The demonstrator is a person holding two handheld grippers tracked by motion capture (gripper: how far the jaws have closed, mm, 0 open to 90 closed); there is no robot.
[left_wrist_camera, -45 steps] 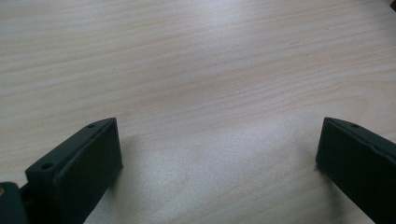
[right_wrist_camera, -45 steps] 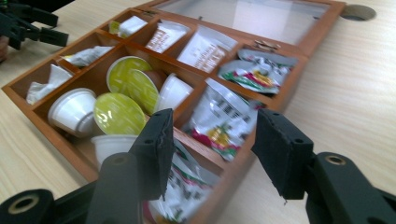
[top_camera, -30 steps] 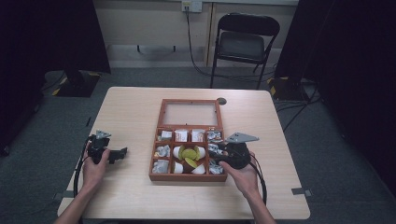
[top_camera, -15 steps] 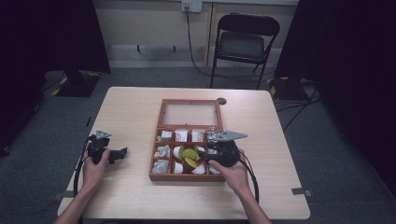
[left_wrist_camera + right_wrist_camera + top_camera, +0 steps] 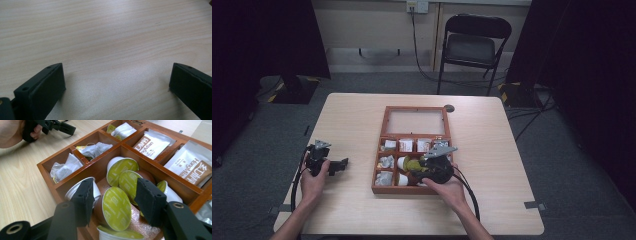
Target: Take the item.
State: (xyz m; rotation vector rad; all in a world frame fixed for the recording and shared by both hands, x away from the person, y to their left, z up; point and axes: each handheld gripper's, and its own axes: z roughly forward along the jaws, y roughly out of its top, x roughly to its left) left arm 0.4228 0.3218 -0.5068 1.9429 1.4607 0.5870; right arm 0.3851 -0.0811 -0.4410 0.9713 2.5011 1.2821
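The right gripper is hovering over the middle compartment of the wooden box, and its jaws have just been closing. A brown coffee capsule with a yellow-green lid is lying on its side between the two jaws; whether the pads are pressing on it cannot be told, as a narrow gap seems to be showing on each side. More capsules are lying just behind it in the same compartment, some touching it. Tea bags are sitting in the compartments beside it, and white sachets are filling those farther back. In the high view the box is lying at the centre of the table. The left gripper is resting on the table well apart from the box, its jaws standing wide with nothing between them.
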